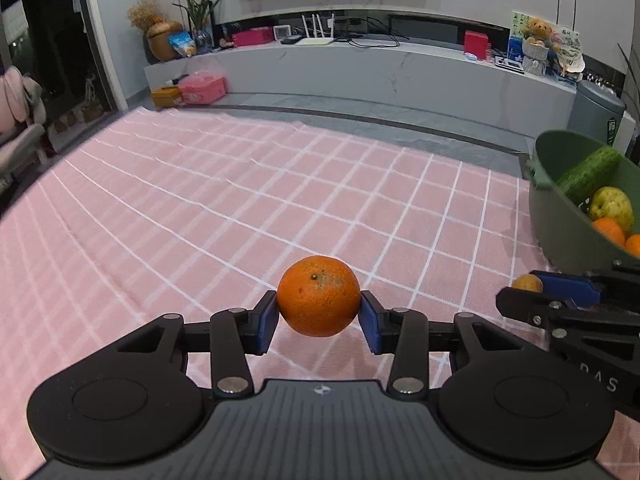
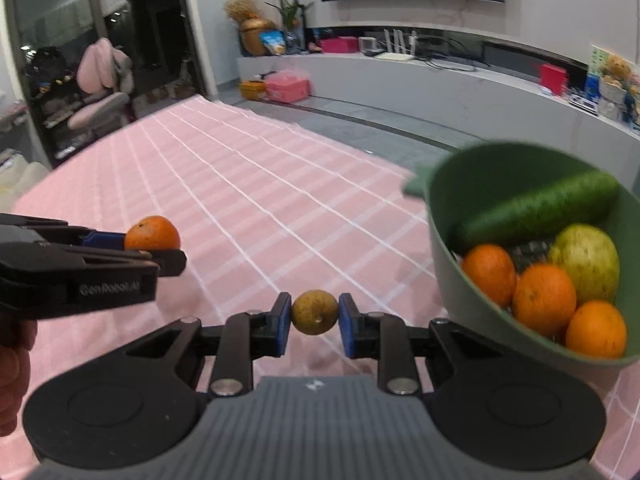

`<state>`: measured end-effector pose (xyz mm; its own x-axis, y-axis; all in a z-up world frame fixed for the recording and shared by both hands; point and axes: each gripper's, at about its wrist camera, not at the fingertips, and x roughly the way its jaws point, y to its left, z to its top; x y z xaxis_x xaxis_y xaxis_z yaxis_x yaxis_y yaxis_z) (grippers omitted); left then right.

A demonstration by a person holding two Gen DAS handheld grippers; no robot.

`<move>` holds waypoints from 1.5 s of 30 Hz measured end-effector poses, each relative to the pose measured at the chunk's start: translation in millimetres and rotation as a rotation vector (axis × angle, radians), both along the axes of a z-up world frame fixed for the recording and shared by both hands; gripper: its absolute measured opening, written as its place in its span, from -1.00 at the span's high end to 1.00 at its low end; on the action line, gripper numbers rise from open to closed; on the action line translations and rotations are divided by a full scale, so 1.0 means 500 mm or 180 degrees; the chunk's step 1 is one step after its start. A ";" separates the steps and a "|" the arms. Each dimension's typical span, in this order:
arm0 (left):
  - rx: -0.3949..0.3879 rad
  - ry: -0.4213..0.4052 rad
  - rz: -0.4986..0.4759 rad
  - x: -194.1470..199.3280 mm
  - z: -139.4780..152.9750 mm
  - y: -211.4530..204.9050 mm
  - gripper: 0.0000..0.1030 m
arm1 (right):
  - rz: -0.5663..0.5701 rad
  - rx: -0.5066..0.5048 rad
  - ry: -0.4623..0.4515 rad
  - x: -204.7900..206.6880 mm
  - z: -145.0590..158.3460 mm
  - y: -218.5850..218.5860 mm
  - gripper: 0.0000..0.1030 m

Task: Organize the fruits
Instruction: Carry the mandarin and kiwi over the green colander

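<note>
**Two fruits clamped above pink cloth; basin at frame right**

While both tools sit over the pink checked cloth [image 1: 248,200], most of that cloth lies bare across the centre and left of each view. Its far edge meets grey floor in the upper middle of the frame; its left edge falls away toward a dark doorway at upper left.

Item 1. Left gripper [image 1: 319,318]: blue pads pinching an orange [image 1: 319,296] at its two sides, stem scar facing up. Fruit sits centred between the fingers, lower middle of the left wrist view. In the right wrist view the same gripper [image 2: 160,250] enters from the left edge, the orange [image 2: 152,233] at its tip.

Item 2. Right gripper [image 2: 315,320]: pads pressed onto a small yellow-brown fruit [image 2: 315,312], lower middle of frame. In the left wrist view this gripper [image 1: 532,292] shows at lower right, the small fruit [image 1: 527,283] partly hidden behind its finger.

Item 3. Green basin [image 2: 444,264]: right side of frame, just right of the right gripper, rim tab pointing left. Contents: cucumber [image 2: 536,208] lying slantwise, yellow-green fruit [image 2: 586,262], three oranges [image 2: 544,300] touching one another. In the left wrist view the basin [image 1: 560,224] is cut by the right edge.
</note>
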<state>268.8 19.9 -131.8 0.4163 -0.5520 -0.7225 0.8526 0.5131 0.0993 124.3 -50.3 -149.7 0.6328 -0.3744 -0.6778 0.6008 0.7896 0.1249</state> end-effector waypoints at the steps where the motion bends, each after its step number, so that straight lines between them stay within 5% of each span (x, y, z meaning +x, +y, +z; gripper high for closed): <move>1: 0.0004 -0.0043 0.0029 -0.004 0.021 0.005 0.06 | 0.0054 0.0032 -0.0027 0.002 0.016 0.001 0.59; 11: -0.0038 -0.0419 0.0604 -0.076 0.258 0.020 0.06 | 0.0784 0.0115 -0.0231 0.006 0.240 -0.045 0.59; 21: -0.0276 -0.0689 0.0969 -0.250 0.453 -0.050 0.06 | 0.1327 -0.0253 -0.0519 -0.112 0.475 -0.190 0.58; 26: -0.0417 -0.0565 0.1446 -0.329 0.455 -0.093 0.06 | 0.1529 -0.0282 -0.0532 -0.189 0.534 -0.277 0.58; 32: -0.0496 -0.0200 0.1652 -0.393 0.408 -0.156 0.06 | 0.1714 -0.0303 -0.0447 -0.262 0.552 -0.366 0.58; 45: -0.0284 0.0322 0.1725 -0.455 0.302 -0.237 0.06 | 0.1864 -0.0155 -0.0096 -0.327 0.445 -0.476 0.58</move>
